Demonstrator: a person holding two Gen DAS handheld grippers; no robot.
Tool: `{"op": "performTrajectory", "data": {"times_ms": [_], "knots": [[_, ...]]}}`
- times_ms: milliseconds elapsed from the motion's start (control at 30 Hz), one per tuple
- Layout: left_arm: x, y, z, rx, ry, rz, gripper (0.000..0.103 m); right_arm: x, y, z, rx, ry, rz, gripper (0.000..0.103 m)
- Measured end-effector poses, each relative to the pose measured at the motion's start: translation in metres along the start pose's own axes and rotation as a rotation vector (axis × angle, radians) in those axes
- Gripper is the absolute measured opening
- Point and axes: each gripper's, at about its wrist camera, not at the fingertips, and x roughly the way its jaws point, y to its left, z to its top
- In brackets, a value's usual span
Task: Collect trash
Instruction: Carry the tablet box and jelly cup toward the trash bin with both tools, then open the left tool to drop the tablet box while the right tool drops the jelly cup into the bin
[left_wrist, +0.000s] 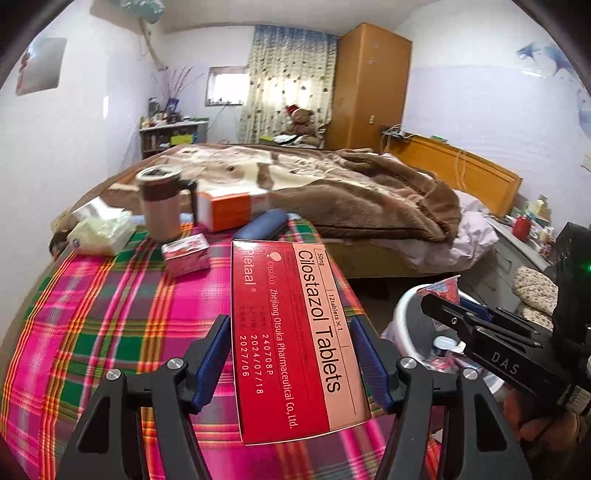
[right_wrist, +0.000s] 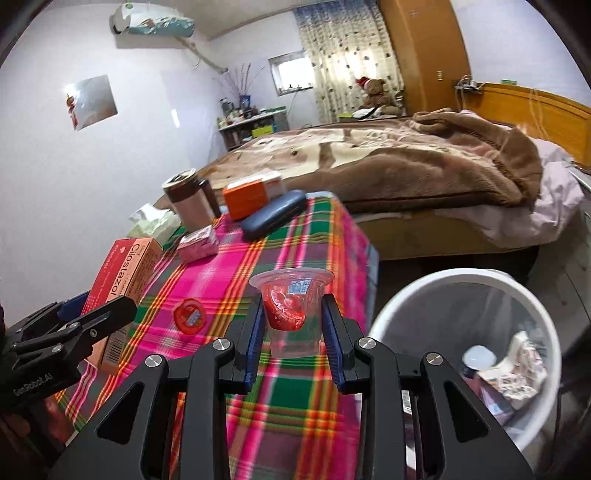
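Left gripper (left_wrist: 291, 362) grasps the red tablet box (left_wrist: 291, 332); right gripper (right_wrist: 293, 332) grasps a plastic cup (right_wrist: 291, 306) near the white bin (right_wrist: 413, 295).

1. The red medicine box (left_wrist: 295, 339) reads "Cilostazol Tablets", "50mg", "12tablets × 1", "Pletaal", "Otsuka", "Zhejiang Otsuka Pharmaceutical Co.,Ltd.", "240708P", "2024/07/18", "2027/06".
2. The right tongs (left_wrist: 439, 314) carry "DAS".
3. The left tongs (right_wrist: 96, 310) carry "GenRobot.AI".
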Motion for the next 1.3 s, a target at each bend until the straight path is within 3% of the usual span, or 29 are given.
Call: {"op": "performTrajectory", "data": {"times_ms": [500,833,1300], "knots": [[0.011,-0.091,0.001,0.109,0.005,-0.142,0.066,-0.032,-0.065,-0.006,0.074,-0.043,-0.156,0.031],[0.049,-0.135,-0.009,0.158,0.08,-0.221,0.066,-0.028,-0.108,-0.02,0.13,0.005,-0.243,0.031],[0.094,-0.174,-0.014,0.211,0.157,-0.248,0.066,-0.014,-0.132,-0.028,0.142,0.079,-0.296,0.031]]}}
